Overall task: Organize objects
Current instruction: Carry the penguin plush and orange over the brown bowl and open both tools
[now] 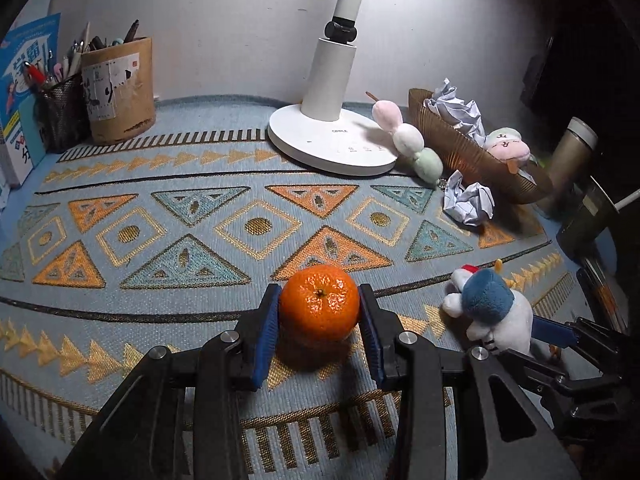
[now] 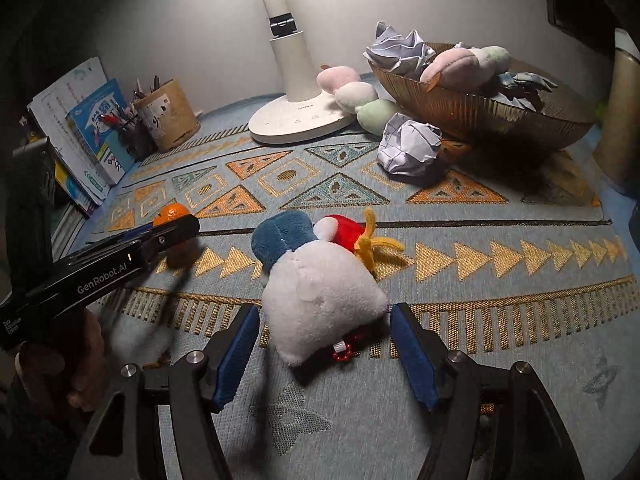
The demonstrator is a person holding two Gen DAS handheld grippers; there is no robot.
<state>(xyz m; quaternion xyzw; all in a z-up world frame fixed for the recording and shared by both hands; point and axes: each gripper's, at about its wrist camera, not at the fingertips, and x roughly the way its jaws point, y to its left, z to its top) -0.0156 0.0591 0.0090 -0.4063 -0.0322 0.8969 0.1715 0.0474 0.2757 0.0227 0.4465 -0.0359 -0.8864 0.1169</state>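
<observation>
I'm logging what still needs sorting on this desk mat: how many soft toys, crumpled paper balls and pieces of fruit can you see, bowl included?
Soft toys: 3 (white plush, dango plush, plush in bowl)
Crumpled paper balls: 3 ()
Fruit: 1 (mandarin)
Total: 7

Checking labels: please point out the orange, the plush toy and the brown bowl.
orange [image 1: 319,304], left wrist view, top by the stem.
plush toy [image 2: 320,304], right wrist view, white body.
brown bowl [image 2: 480,110], right wrist view, ribbed outer wall.
</observation>
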